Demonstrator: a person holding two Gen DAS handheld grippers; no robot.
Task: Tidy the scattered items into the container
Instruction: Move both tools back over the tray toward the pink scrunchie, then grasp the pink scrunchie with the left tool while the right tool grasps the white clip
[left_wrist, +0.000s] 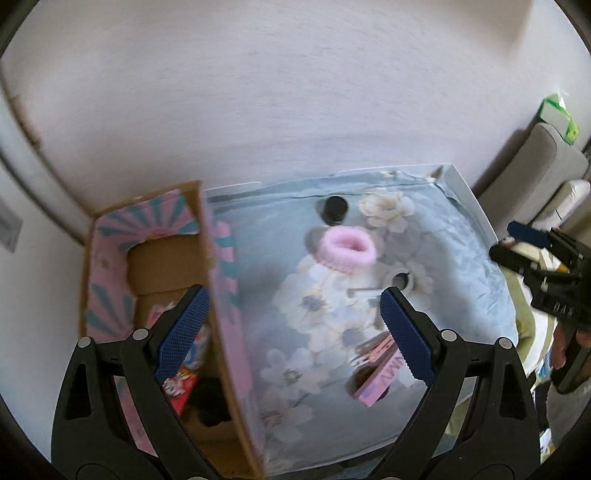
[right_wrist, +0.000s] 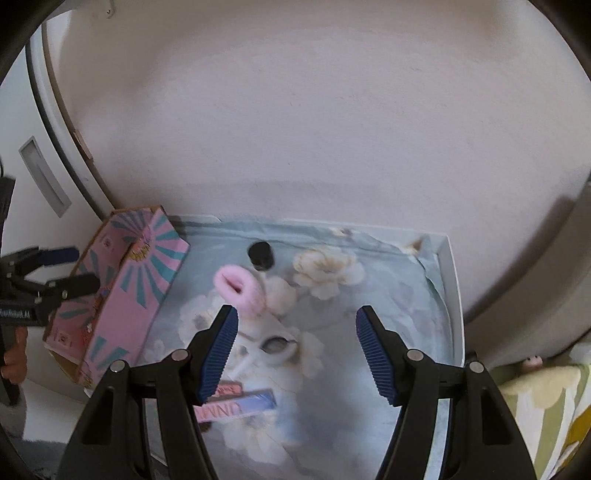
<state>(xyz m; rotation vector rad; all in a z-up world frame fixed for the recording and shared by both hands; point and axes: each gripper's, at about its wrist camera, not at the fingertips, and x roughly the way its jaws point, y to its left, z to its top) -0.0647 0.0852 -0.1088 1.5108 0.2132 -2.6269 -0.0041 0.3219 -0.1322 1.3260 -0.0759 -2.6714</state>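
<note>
From the left wrist, the left gripper (left_wrist: 291, 325) hangs with jaws spread and empty, one finger over the open cardboard box (left_wrist: 110, 266), the other over the floral cloth (left_wrist: 461, 266). The box wall runs between them; packets lie inside. On the cloth sit a fuzzy pink scrunchie (left_wrist: 347, 251), a round black cap (left_wrist: 334, 208) and a flat pink packet (left_wrist: 373, 369), with bare cloth to the right edge. From the right wrist, the right gripper (right_wrist: 295, 350) is spread and empty above the cloth (right_wrist: 388, 273), scrunchie (right_wrist: 240, 288) just beyond its left finger, box (right_wrist: 136, 288) at the left edge.
</note>
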